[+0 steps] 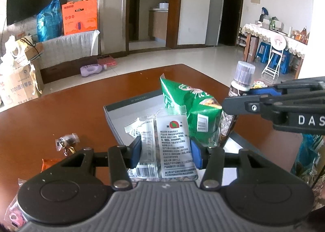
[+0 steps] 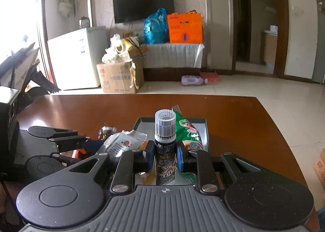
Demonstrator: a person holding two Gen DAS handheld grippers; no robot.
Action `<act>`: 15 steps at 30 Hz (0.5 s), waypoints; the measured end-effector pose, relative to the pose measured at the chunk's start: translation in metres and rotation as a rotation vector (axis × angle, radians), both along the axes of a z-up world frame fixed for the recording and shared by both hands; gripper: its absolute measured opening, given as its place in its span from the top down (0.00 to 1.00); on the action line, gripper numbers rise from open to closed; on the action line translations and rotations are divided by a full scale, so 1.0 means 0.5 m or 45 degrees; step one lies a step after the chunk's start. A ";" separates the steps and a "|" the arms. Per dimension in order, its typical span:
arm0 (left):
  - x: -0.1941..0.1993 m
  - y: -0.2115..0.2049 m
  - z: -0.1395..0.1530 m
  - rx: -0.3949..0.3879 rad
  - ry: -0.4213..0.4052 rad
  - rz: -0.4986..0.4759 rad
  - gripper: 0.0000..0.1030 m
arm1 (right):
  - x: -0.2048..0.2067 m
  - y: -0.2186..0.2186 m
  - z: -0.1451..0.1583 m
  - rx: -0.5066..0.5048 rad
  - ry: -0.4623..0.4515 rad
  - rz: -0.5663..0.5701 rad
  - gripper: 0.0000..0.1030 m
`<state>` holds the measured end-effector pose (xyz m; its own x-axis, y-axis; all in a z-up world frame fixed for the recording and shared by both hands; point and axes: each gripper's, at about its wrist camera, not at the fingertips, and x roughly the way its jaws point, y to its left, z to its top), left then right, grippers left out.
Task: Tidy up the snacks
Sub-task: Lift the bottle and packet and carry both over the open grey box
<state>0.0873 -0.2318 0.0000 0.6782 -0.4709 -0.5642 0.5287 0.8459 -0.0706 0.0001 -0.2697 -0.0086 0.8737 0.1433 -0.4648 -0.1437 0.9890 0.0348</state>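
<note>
My left gripper (image 1: 165,153) is shut on a clear snack packet with a white label (image 1: 172,142) and holds it over the near end of a grey tray (image 1: 130,102) on the brown table. A green snack bag (image 1: 189,108) leans in the tray. My right gripper (image 2: 164,158) is shut on a dark drink bottle with a clear ribbed cap (image 2: 165,146), held upright at the tray's right side; the bottle (image 1: 239,87) and the right gripper (image 1: 237,102) also show in the left wrist view. The packet (image 2: 121,143) and green bag (image 2: 189,132) show in the right wrist view.
Small wrapped candies (image 1: 67,140) and an orange packet (image 1: 47,164) lie on the table (image 1: 50,114) left of the tray. More snack bags (image 1: 308,154) sit at the right edge. Cardboard boxes (image 2: 117,77) and a purple bottle (image 2: 193,80) are on the floor beyond.
</note>
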 end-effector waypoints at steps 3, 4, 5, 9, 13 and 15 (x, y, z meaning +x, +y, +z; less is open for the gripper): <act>0.002 -0.003 -0.001 0.000 -0.001 -0.011 0.54 | -0.001 -0.002 -0.004 0.003 0.010 -0.011 0.77; 0.002 -0.004 -0.002 0.002 0.000 -0.014 0.54 | 0.000 0.000 -0.005 0.000 0.019 -0.011 0.77; 0.001 -0.004 -0.003 0.003 0.003 -0.017 0.54 | 0.001 0.003 -0.007 -0.004 0.024 -0.011 0.77; 0.012 -0.009 -0.014 0.016 0.011 -0.031 0.54 | 0.006 0.006 -0.015 -0.010 0.037 -0.011 0.77; 0.016 -0.015 -0.027 0.029 0.017 -0.040 0.54 | 0.016 0.007 -0.023 -0.021 0.056 -0.013 0.77; 0.018 -0.016 -0.032 0.031 0.023 -0.043 0.54 | 0.020 0.007 -0.029 -0.015 0.060 -0.017 0.77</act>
<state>0.0962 -0.2397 -0.0159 0.6520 -0.4793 -0.5876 0.5557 0.8293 -0.0599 0.0101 -0.2660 -0.0229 0.8525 0.1259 -0.5073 -0.1288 0.9912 0.0295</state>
